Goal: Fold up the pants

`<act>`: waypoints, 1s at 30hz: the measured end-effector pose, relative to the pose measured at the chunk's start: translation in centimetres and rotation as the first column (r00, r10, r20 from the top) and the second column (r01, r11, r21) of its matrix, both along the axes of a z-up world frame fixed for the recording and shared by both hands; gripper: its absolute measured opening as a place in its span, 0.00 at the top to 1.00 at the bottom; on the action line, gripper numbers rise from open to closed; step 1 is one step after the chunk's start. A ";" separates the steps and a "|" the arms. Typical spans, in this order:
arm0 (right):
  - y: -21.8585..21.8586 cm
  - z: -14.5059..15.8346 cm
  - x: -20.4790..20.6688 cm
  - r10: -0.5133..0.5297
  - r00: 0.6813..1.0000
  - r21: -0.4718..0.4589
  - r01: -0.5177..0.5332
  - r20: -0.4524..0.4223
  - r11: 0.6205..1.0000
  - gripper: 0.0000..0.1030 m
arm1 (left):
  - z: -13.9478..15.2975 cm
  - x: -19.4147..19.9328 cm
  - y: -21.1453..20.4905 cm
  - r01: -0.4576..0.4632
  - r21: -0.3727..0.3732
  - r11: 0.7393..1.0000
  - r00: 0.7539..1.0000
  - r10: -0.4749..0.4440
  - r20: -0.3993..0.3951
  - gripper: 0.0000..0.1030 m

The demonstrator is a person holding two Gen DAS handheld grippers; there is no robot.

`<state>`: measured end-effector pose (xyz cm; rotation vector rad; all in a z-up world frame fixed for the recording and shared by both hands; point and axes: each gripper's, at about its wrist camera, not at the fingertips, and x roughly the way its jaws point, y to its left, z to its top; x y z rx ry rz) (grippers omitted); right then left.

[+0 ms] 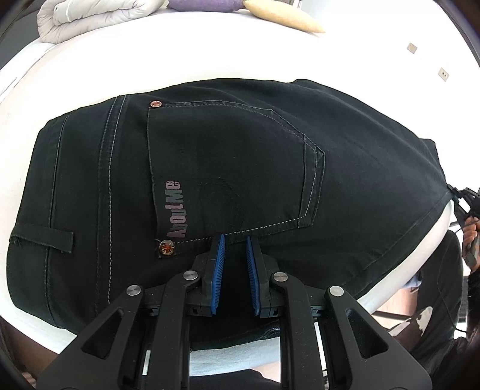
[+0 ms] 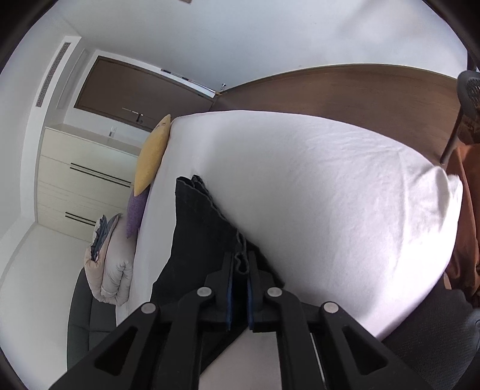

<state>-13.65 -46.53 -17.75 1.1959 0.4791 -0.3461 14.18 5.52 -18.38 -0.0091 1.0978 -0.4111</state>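
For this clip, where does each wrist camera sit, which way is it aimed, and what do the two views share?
Left wrist: above the black pants on the white bed, looking down; left tongs open over the pocket.
Right wrist: low, looking along the bed toward wall and drawers; right tongs clamp the pants' edge.
Shared: pants, bed, yellow pillow, purple pillow.

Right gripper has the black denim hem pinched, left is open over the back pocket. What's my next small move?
Probably carry the right gripper, shut on the hem of the black denim pants, across toward the waistband. The left gripper hovers open by the pocket, so lowering it to pin the fabric on the white bed sheet should steady the fold.
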 end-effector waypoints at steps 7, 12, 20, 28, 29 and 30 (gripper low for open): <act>1.5 7.8 0.0 0.042 0.998 -0.204 -0.049 -0.040 0.978 0.41 | -0.2 -0.6 0.8 -0.022 -0.029 0.999 1.000 0.023 0.020 0.86; 9.9 10.7 9.6 0.449 0.889 -0.275 -0.456 -0.092 0.846 0.83 | -0.3 -1.0 0.9 -0.040 -0.032 0.999 0.999 0.041 0.031 0.86; 17.3 6.4 16.9 0.598 0.788 -0.148 -0.615 -0.148 0.774 0.87 | -0.2 -1.4 2.1 -0.040 -0.054 0.998 0.999 0.042 0.028 0.86; 10.0 -0.7 16.5 0.425 0.887 -0.055 -0.441 -0.180 0.896 1.00 | -0.1 -1.8 3.2 -0.040 -0.069 0.997 0.999 0.042 0.031 0.86; 8.4 -0.9 16.1 0.377 0.911 -0.050 -0.389 -0.166 0.920 1.00 | 0.0 -1.9 3.4 -0.043 -0.072 0.996 0.998 0.045 0.033 0.86; 7.0 -0.8 15.8 0.327 0.931 -0.057 -0.340 -0.164 0.939 1.00 | 0.0 -2.0 3.5 -0.046 -0.076 0.996 0.998 0.049 0.034 0.86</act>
